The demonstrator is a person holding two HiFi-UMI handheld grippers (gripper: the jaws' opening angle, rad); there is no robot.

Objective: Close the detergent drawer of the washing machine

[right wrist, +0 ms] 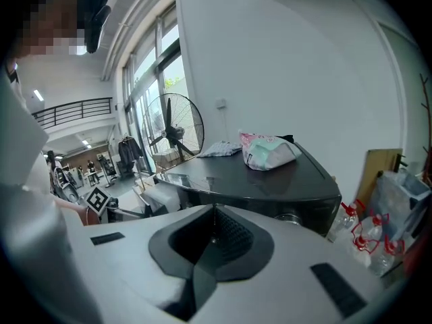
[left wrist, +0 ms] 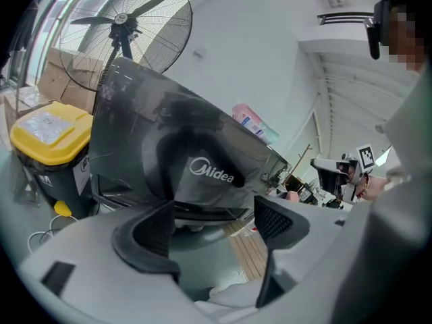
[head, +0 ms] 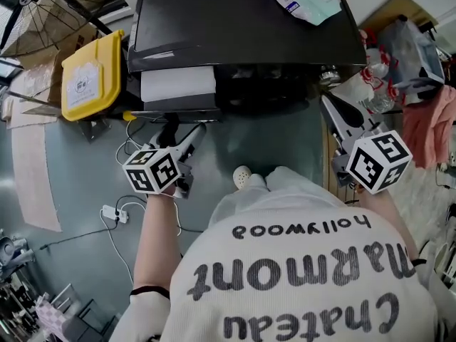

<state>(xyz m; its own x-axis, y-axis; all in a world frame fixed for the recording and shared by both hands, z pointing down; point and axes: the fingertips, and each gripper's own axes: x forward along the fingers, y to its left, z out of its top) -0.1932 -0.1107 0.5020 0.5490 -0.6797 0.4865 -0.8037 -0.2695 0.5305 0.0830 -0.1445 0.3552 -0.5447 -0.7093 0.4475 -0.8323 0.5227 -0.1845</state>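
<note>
Detergent drawer [head: 178, 84] is standing pulled out, white, from the dark washing machine [head: 249, 20] as I am holding my left gripper [head: 184, 132] just below it, jaws spread wide and empty, likely for a push. My right gripper [head: 329, 105] is idling pinched closed (the yellow-lidded bin [head: 91, 73] is hiding its contents).
</note>
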